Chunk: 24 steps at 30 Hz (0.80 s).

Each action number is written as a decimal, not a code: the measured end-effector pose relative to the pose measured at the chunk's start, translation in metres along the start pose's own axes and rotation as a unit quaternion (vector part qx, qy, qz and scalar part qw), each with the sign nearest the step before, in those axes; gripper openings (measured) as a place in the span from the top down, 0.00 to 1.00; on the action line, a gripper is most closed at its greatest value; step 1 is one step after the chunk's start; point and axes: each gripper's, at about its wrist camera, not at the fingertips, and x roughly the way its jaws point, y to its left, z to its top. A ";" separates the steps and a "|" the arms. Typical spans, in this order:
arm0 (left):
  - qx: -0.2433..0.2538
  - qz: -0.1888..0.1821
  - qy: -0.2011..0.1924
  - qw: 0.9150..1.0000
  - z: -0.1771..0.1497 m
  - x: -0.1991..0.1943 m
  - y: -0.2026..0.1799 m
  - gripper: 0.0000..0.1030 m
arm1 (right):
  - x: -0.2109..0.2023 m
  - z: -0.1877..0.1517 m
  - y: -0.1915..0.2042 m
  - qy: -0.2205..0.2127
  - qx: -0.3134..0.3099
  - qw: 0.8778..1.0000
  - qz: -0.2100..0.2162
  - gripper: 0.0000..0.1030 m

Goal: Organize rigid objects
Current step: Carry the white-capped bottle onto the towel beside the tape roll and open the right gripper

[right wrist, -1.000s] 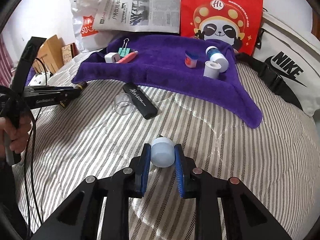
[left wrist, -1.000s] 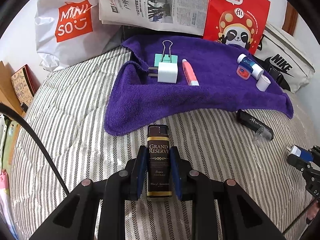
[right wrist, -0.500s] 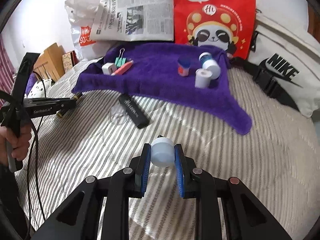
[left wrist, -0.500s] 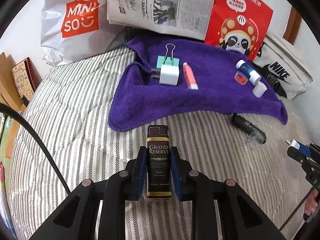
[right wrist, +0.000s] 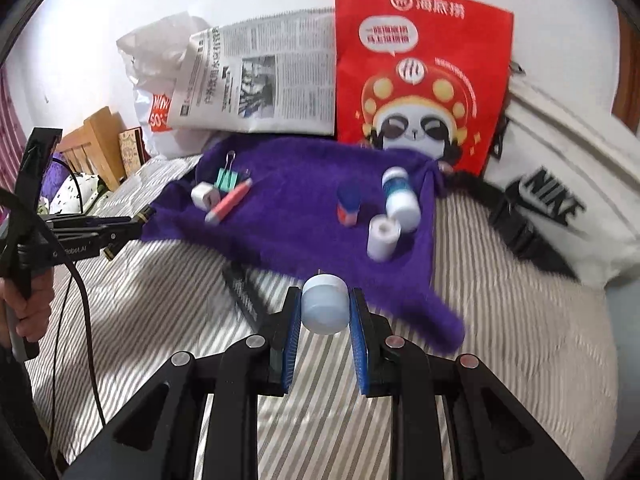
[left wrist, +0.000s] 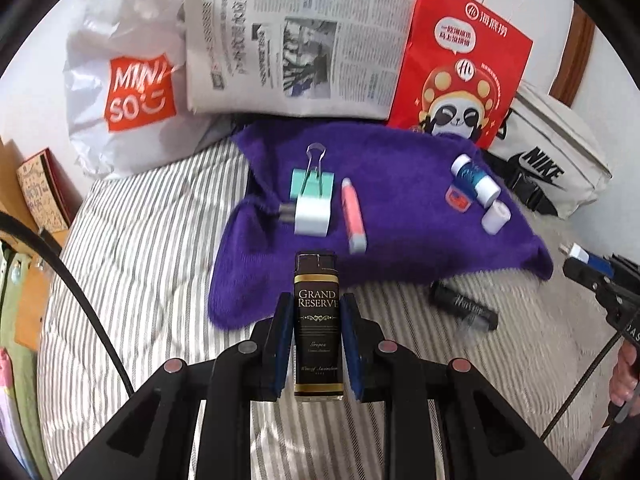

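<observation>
Both grippers have advanced toward the far side of the bed since the earlier frames, so the purple towel (left wrist: 400, 208) now sits nearer under each load. Striped bedspread (left wrist: 152, 264): base surface, soft and uneven, which likely explains why small items are collected on the towel instead. Purple towel: the sorting ground, spread flat at the far middle, backed by a newspaper (left wrist: 296, 48) and a red panda bag (left wrist: 460, 64) propped against the wall. Left gripper (left wrist: 318, 340): clamped on the sides of a dark Grand Reserve bottle (left wrist: 318, 320), held lengthwise along the fingers, cap pointing far, just over the towel's near edge; presumably bound for the left group. Right gripper (right wrist: 325, 328): closed on a pale blue round cap (right wrist: 324, 308), pinched across its width and carried above the towel's near right corner. Left group on towel: white charger cube (left wrist: 314, 216), teal binder clip (left wrist: 314, 180), pink tube (left wrist: 354, 212), laid side by side. Right group: blue-labelled white bottle (left wrist: 476, 180), small red-and-blue pot (left wrist: 460, 198), white roll (left wrist: 496, 216), near one another; the grouping appears to be by shape. Black Horizon stick (left wrist: 464, 306): off the towel, on the bedspread at near right, not yet sorted.
</observation>
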 end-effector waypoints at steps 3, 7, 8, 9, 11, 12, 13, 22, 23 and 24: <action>0.006 -0.006 -0.003 1.000 0.017 0.002 -0.004 0.78 | 0.004 0.025 0.000 -0.009 -0.010 1.000 0.003 0.77; 0.021 -0.006 -0.005 1.000 0.040 0.008 -0.012 0.78 | 0.019 0.047 -0.006 -0.007 -0.009 1.000 0.017 0.77; 0.023 -0.007 -0.005 1.000 0.046 0.010 -0.013 0.78 | 0.027 0.050 -0.008 0.000 -0.006 1.000 0.022 0.77; 0.025 -0.010 -0.005 1.000 0.051 0.013 -0.014 0.78 | 0.033 0.051 -0.010 0.005 -0.003 1.000 0.023 0.77; 0.026 -0.015 -0.005 1.000 0.060 0.019 -0.015 0.78 | 0.049 0.050 -0.013 0.022 0.005 0.999 0.026 0.77; 0.026 -0.015 -0.005 1.000 0.064 0.024 -0.015 0.78 | 0.056 0.048 -0.015 0.032 0.008 0.999 0.030 0.77; 0.025 -0.015 -0.004 1.000 0.066 0.027 -0.015 0.78 | 0.065 0.045 -0.016 0.045 0.012 0.998 0.033 0.77; 0.014 -0.016 0.008 1.000 0.062 0.049 -0.008 0.78 | 0.109 0.033 -0.018 0.094 0.022 0.994 0.040 0.77; 0.015 -0.016 0.008 1.000 0.060 0.051 -0.009 0.78 | 0.112 0.034 -0.018 0.095 0.023 0.994 0.038 0.77; 0.015 -0.018 0.008 1.000 0.060 0.051 -0.008 0.78 | 0.114 0.034 -0.018 0.096 0.024 0.995 0.035 0.77</action>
